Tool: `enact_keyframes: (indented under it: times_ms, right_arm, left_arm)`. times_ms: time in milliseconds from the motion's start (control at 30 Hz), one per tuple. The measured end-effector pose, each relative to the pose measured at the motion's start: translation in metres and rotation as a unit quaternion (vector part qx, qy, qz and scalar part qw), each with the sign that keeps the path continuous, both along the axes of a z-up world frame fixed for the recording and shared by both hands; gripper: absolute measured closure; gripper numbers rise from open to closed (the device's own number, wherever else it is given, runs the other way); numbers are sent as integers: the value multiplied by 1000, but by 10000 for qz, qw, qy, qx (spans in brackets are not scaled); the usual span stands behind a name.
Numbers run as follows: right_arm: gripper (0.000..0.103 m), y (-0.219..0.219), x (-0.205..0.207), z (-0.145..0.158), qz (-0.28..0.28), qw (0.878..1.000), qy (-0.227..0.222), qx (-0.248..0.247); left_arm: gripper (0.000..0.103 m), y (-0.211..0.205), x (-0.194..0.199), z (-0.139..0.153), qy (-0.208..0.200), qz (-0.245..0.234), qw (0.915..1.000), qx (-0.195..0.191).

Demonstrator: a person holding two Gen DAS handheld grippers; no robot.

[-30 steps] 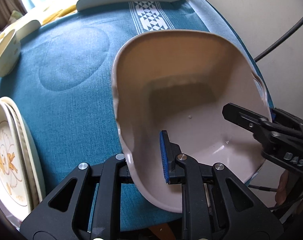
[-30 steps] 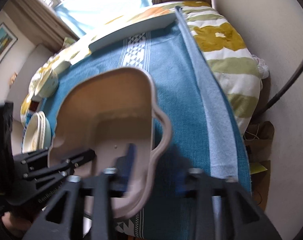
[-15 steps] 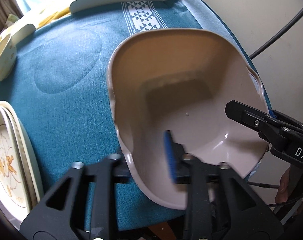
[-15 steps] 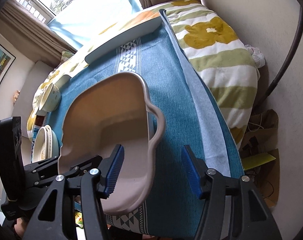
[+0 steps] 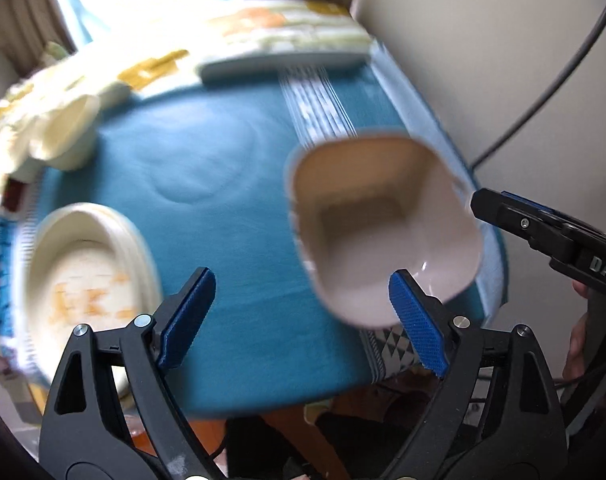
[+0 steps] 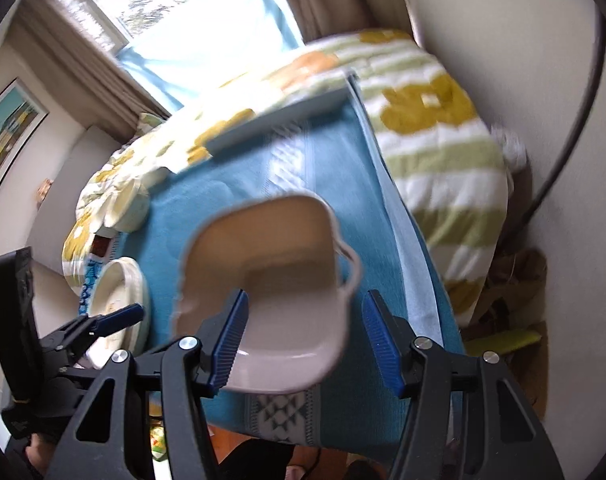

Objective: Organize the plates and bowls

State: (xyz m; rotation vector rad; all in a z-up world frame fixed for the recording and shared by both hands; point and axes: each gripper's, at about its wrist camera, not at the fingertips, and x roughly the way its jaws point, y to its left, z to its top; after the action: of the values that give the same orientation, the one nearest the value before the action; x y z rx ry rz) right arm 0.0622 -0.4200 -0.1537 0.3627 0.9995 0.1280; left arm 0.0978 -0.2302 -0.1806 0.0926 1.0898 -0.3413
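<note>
I see a stack of plates (image 5: 83, 276) far left on the blue cloth (image 5: 223, 216), a small bowl (image 5: 69, 132) behind it, a tray (image 5: 283, 60) at the far edge. Pink bowl (image 5: 383, 224) sits empty near the cloth's right edge. Left hand-held gripper (image 5: 303, 312) spread wide, bowl beside its right finger. Right hand-held gripper (image 6: 303, 344) also wide open, bowl's near rim between its fingers, no contact.

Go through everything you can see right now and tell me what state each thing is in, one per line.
Left gripper: open, holding nothing.
Right gripper: open, holding nothing.
Pink square bowl: upright on the cloth, empty, released.
Stack of cream plates: stacked, face up, at the table's left edge.
Small cream bowl: tipped on its side, far left.
Teal tablecloth: spread flat over the table.
</note>
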Motion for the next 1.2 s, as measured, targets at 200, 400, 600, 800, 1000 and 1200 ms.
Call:
enact_keyframes:
  times_ms: [200,400,600,800,1000,1200]
  right_arm:
    - [2,40,13,62,595,9940,-920,-71]
    - [1,98,42,85,1160,9831,-1380,-335]
    - [1,155,95,89,1442,9837,-938,-524]
    - [1,212,161,58,1455,9881,-393,-319]
    - [1,258,215,1,1331,9902,250,-346]
    - [31,285,254,-53,1219,9886,843,-271]
  left_arm:
    - [0,69,-20,93,-1281,920,9875,-26]
    - [0,135,4,113,-1439,1468,9786,-32]
    - [0,206,45,105,-1228,1791,9761,-84]
    - [0,257,109,72,-809,1830,9798,-43]
    - [3,294,181,9,-37,1962,9797,-412]
    - [39,299,237,-56,663,1784,9799,-601]
